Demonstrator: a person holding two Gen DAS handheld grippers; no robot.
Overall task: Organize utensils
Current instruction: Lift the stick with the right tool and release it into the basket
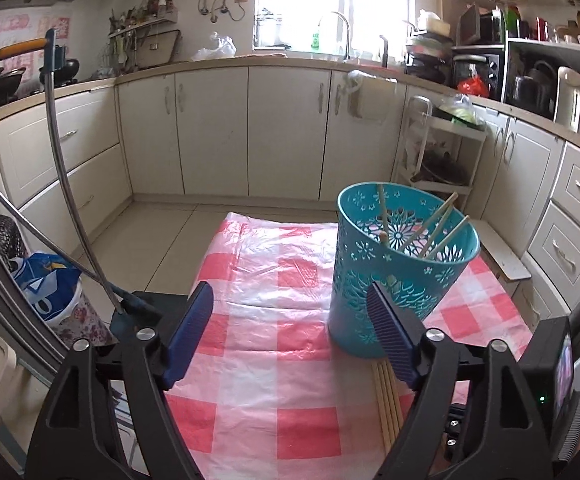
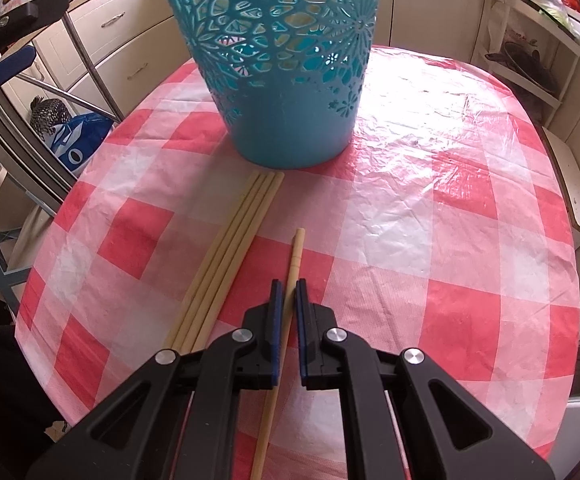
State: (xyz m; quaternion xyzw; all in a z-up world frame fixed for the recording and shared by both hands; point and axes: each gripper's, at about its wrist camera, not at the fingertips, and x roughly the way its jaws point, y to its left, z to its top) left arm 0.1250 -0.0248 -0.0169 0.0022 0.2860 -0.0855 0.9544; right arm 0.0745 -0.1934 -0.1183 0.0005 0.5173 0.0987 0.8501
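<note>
A teal cut-out plastic basket stands upright on the checked tablecloth, with several wooden chopsticks leaning inside it. My left gripper hovers open just in front of the basket with nothing between its blue pads. More chopsticks lie below its right finger. In the right wrist view the basket is straight ahead. Several chopsticks lie side by side in front of it. My right gripper is shut on a single chopstick that lies apart to their right.
The table wears a red-and-white checked plastic cloth. Bent metal tubes and a blue bag are off its left edge. A white shelf trolley and kitchen cabinets stand beyond the table.
</note>
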